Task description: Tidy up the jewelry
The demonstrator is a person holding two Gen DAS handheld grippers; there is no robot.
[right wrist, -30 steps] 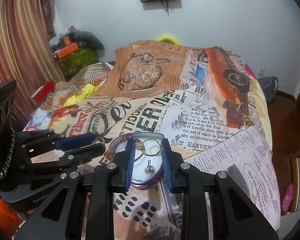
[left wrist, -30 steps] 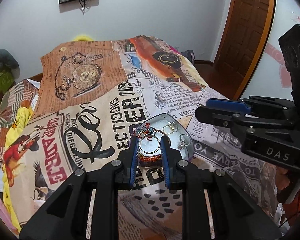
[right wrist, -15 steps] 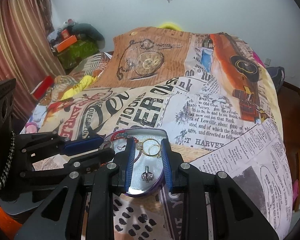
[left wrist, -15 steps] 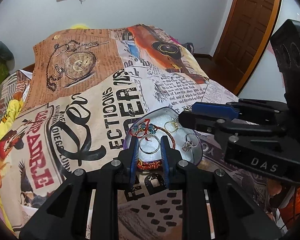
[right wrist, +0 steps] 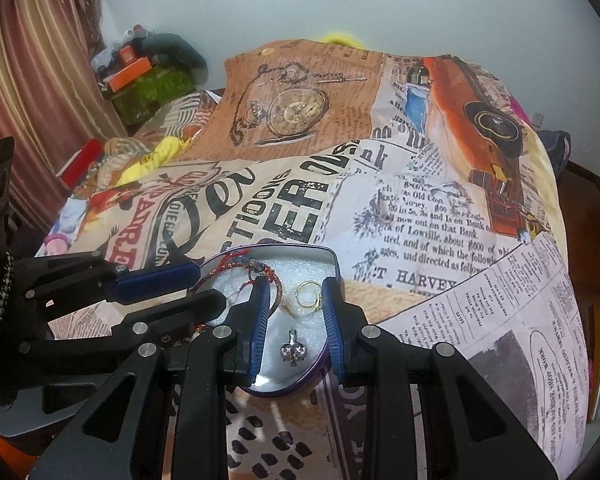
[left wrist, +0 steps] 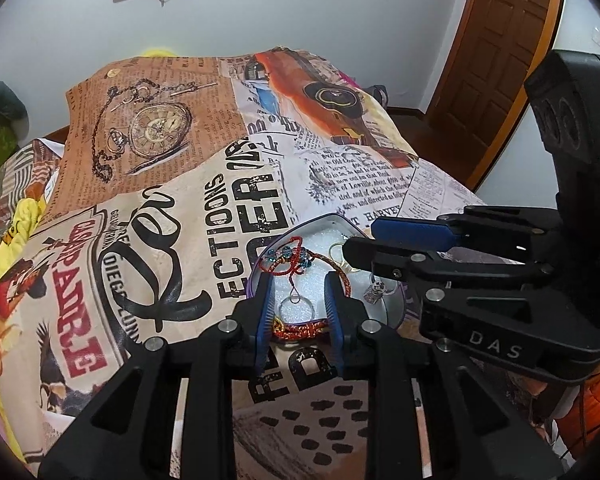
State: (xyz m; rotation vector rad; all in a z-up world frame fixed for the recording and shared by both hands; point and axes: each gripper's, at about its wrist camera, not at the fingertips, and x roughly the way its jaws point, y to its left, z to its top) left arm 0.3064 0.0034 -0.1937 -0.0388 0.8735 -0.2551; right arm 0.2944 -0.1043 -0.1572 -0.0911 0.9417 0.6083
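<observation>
Jewelry tin (right wrist: 324,251) on bedspread (right wrist: 380,208), both grippers parted above

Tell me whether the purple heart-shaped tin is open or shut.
Open: the purple heart-shaped tin has no lid on, and its white lining and the gold hoop earrings show.

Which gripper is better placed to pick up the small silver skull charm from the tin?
Right. The silver skull charm lies between the right gripper's open jaws in the heart-shaped metal tin. The left gripper frames a thin silver ring.

white wall (left wrist: 300,8), brown wooden door (left wrist: 496,52), striped curtain (right wrist: 32,92), newspaper-print bedspread (right wrist: 420,208).
</observation>
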